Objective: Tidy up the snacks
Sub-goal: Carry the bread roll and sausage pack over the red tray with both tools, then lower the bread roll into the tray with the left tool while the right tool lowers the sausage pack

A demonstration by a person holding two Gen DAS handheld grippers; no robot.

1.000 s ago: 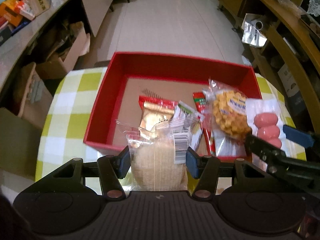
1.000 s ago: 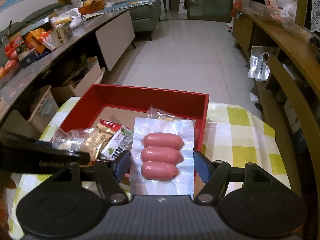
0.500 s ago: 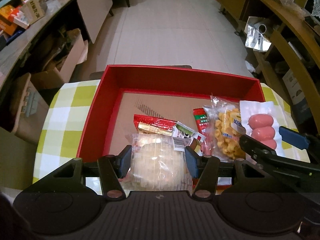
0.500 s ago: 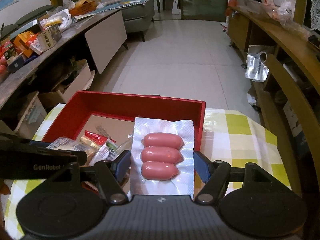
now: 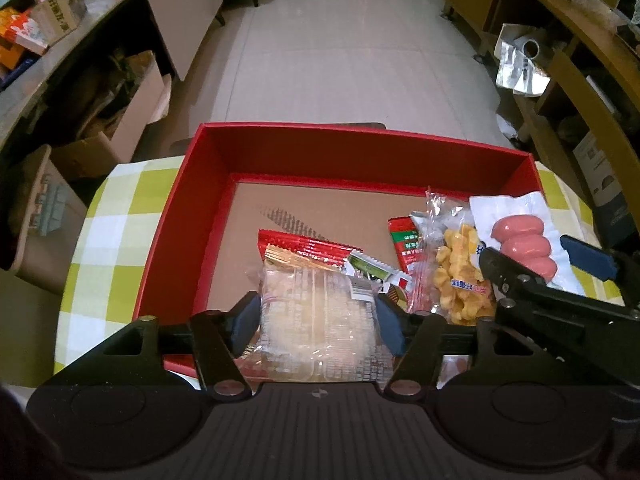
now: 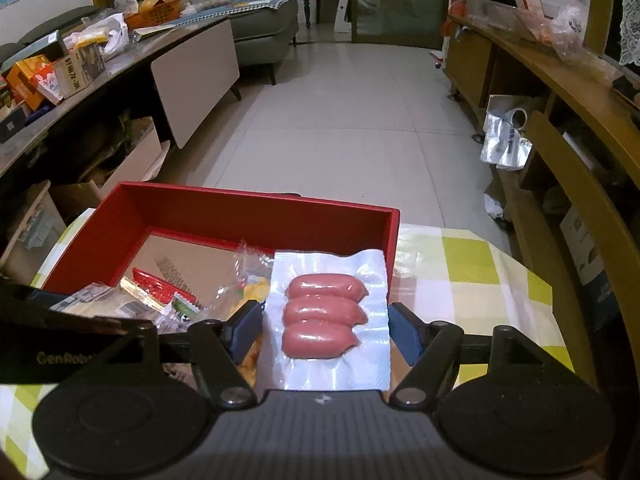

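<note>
Over the red box [image 5: 208,216] on the checked tablecloth [image 5: 108,216], I am setting two packs down. My left gripper [image 5: 318,320] is opening, its pads just off the clear pack of pale biscuits [image 5: 320,320] between them. My right gripper [image 6: 323,332] is easing open too, its pads apparently still touching the vacuum-packed sausages [image 6: 320,312] by the box's right wall. Next: release both, then lift clear. The yellow-snack bag [image 5: 460,276] and red sachets [image 5: 308,248] crowd the near floor.

A pale tiled floor [image 6: 352,120] runs between a cluttered dark counter [image 6: 120,60] on the left and wooden shelving [image 6: 560,92] on the right, toward a grey sofa [image 6: 264,28] and a glass door [image 6: 396,0].
</note>
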